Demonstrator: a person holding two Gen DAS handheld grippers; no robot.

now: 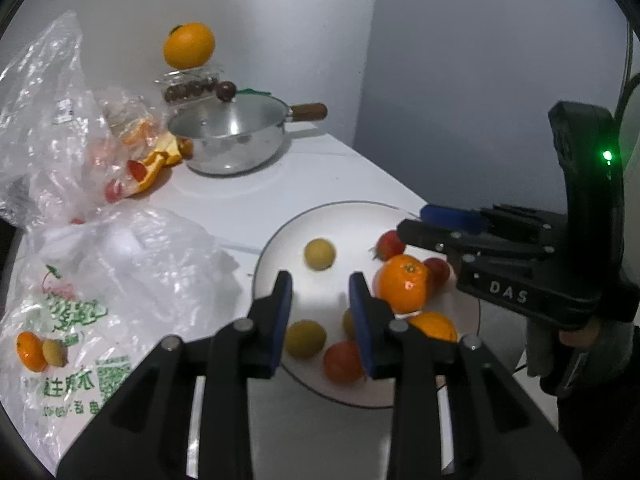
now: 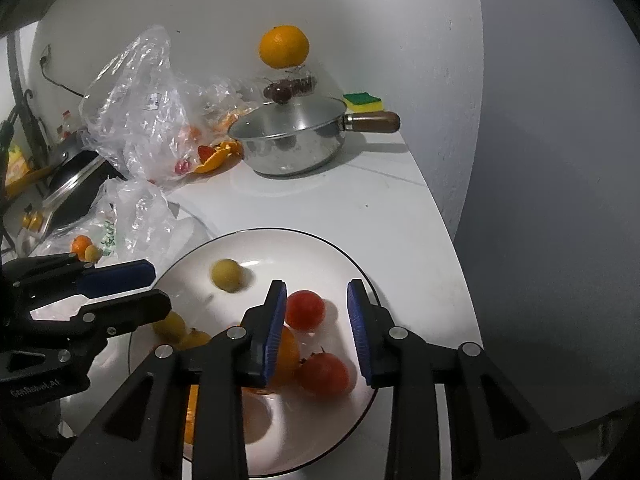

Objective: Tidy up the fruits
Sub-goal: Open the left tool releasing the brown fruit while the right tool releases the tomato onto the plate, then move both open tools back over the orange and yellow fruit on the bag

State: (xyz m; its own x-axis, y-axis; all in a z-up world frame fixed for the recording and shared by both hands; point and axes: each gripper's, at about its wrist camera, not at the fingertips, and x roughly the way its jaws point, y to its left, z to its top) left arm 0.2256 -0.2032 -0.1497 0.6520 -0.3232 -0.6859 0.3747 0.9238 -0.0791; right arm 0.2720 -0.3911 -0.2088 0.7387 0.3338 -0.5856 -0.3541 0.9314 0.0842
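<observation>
A white plate [image 1: 280, 236] [image 2: 320, 252] on the white counter holds an orange [image 1: 402, 286], red tomatoes [image 1: 390, 245] [image 2: 305, 309] [image 2: 325, 374] and small yellow fruits [image 1: 319, 253] [image 2: 226, 274]. My left gripper [image 1: 320, 294] is open and empty above the plate's near side; it shows in the right wrist view [image 2: 132, 292] at the plate's left rim. My right gripper [image 2: 316, 322] is open and empty over the tomatoes; it shows in the left wrist view [image 1: 424, 226] at the plate's right. A printed plastic bag [image 1: 100, 288] holds a small orange [image 1: 30, 350] and a yellow fruit [image 1: 54, 352].
A steel saucepan [image 1: 232, 136] [image 2: 292, 140] with a wooden handle stands at the back. Behind it an orange [image 1: 189, 44] [image 2: 284, 46] rests on a clear box of dark fruit. A clear bag [image 1: 60, 120] and orange peel [image 1: 160, 160] lie left. A sponge [image 2: 362, 102] sits by the wall.
</observation>
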